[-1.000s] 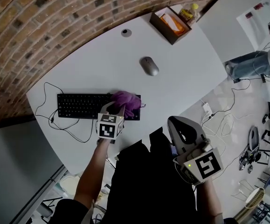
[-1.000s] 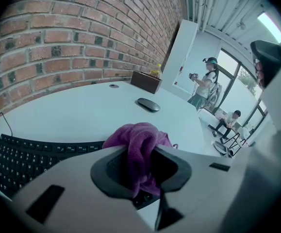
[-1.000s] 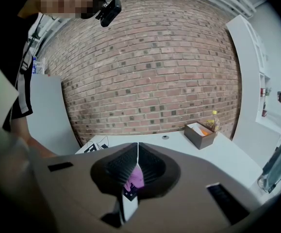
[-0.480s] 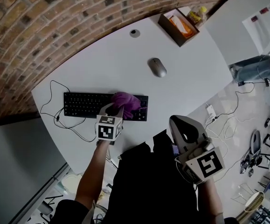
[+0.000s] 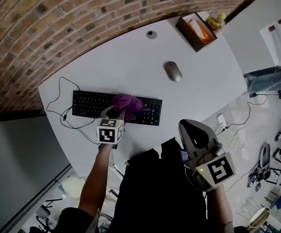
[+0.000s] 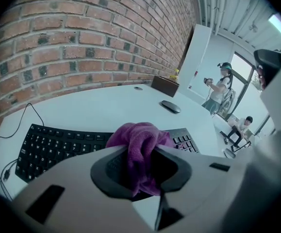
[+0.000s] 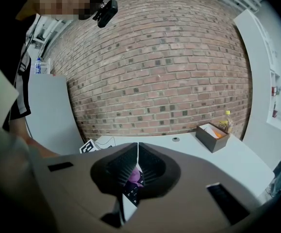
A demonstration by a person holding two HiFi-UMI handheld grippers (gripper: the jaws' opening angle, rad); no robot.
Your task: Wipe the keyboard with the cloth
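Cloth (image 5: 128,103) leftward along crosswise keyboard (image 5: 89,105)

bright even light, strong fisheye distortion

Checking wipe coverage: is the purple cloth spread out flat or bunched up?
Bunched up: the purple cloth is a crumpled lump, pinched in the left gripper and resting on the black keyboard.
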